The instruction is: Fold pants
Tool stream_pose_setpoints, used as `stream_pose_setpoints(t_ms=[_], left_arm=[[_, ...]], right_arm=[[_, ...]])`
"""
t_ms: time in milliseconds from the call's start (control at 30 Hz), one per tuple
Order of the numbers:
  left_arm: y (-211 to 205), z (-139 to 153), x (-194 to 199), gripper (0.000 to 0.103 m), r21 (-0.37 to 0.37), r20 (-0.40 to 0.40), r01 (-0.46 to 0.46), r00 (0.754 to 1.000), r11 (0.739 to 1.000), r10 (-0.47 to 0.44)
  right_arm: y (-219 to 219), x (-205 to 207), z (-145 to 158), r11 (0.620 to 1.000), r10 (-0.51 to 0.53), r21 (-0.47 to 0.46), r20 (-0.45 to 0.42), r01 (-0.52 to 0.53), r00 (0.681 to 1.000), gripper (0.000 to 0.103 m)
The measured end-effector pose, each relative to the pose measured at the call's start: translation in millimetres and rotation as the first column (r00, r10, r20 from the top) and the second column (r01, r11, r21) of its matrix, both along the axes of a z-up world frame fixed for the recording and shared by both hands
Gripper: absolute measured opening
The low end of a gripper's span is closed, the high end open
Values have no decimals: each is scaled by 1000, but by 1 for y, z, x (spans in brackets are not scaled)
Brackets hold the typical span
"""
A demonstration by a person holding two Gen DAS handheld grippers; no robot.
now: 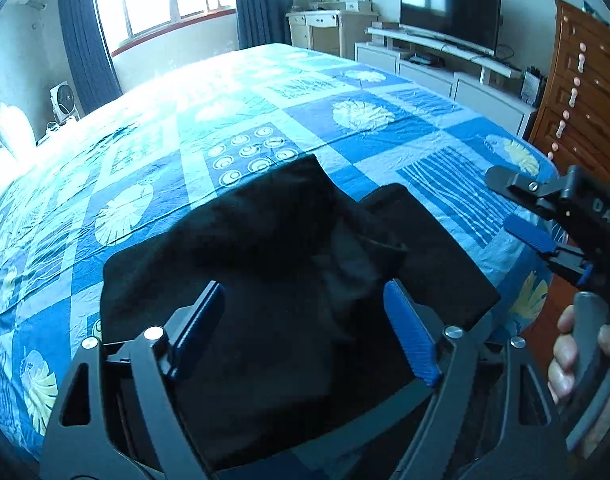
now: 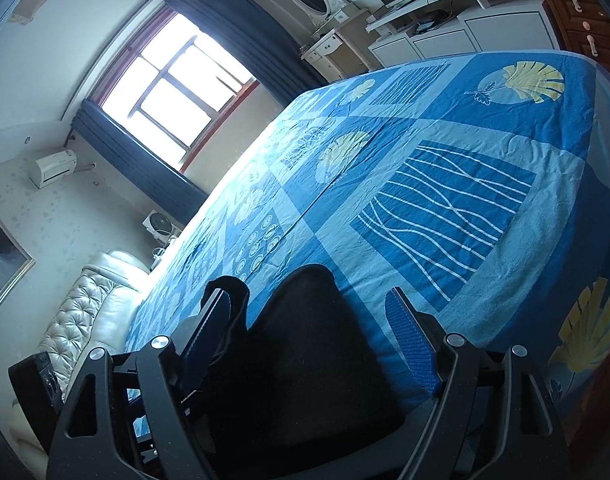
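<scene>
Here the left gripper [image 1: 305, 332] hangs with its jaws spread wide, nothing pinched between them, just above the black pants [image 1: 265, 264]. The pants lie folded in a rumpled heap on the blue patterned bedspread [image 1: 233, 92], near the bed's close edge. To the right of the pants, the right gripper [image 1: 509, 204] is likewise released, its blue pads apart over bare bedspread, a person's hand [image 1: 565, 360] around its grey handle. Beyond the pants, across the bed, stand a television [image 1: 449, 4] and a wooden dresser [image 1: 585, 92].
</scene>
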State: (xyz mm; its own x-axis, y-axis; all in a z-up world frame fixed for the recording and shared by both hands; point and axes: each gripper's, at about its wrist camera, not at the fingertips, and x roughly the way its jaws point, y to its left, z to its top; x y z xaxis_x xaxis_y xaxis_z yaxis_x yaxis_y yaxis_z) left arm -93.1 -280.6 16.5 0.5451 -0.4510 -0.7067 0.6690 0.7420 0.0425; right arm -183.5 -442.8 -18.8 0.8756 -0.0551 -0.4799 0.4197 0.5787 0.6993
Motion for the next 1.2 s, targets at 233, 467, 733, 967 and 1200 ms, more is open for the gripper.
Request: stream_pose_setpoints(t_ms=[233,467,733,967,1200], left_arm=[[106,3,36,91,-84,-44,-181,983,980,178],[183,-16,70,91,-78,-98,-346,936,935,338],[215,-41,73,91,-60,-165,-397,909,916,383],[219,-55,72,91,-56,-221,-398,899,916,377],[213,-45,74,91,-93,-226,-379,908,921,352]], right_arm=[[19,55,-9,959,272,103,-66,-265,960,79],[35,106,-18,928,373,95,-199,-361,906,79],[65,137,-30,864,502,132,-281,-485,818,37],[75,122,20,852,520,50,-198,-521,831,15],[52,91,78,874,460,-99,-138,-475,877,8]])
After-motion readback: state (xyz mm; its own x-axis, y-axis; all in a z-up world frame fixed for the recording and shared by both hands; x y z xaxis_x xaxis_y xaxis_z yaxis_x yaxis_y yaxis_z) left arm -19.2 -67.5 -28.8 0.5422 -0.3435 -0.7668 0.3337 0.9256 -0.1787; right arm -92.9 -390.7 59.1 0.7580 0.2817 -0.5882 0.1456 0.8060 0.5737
